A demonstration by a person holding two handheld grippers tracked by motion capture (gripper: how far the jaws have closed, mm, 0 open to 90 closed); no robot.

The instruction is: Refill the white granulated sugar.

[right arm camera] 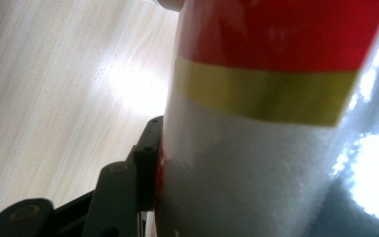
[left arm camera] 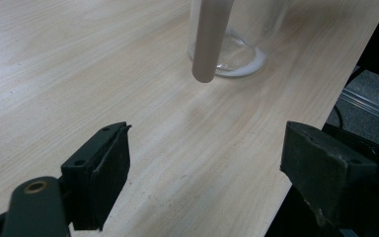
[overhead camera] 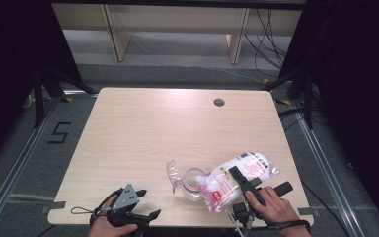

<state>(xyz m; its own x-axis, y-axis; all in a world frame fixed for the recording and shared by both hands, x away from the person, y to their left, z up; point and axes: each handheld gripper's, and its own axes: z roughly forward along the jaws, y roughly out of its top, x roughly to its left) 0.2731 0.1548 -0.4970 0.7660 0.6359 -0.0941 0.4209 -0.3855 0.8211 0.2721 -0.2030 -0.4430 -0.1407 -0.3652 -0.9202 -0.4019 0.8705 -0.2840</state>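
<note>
A clear plastic bag (overhead camera: 249, 170) of white grains with a red label lies tilted near the table's front right. My right gripper (overhead camera: 231, 185) is shut on it, one black jaw across its top. In the right gripper view the bag (right arm camera: 276, 123) presses against the left jaw's finger (right arm camera: 148, 153), and the other jaw is hidden behind it. The bag's lower end lies over the rim of a clear glass jar (overhead camera: 192, 183). My left gripper (overhead camera: 149, 203) rests at the front left edge, open and holding nothing. Its jaws (left arm camera: 205, 168) stand wide apart, facing the jar's base (left arm camera: 237, 59).
A clear curved plastic piece (overhead camera: 173, 173) sits just left of the jar. A pale round-ended rod (left arm camera: 209, 39) hangs in front of the jar in the left gripper view. A dark cable hole (overhead camera: 219, 102) marks the table's (overhead camera: 177, 123) far side.
</note>
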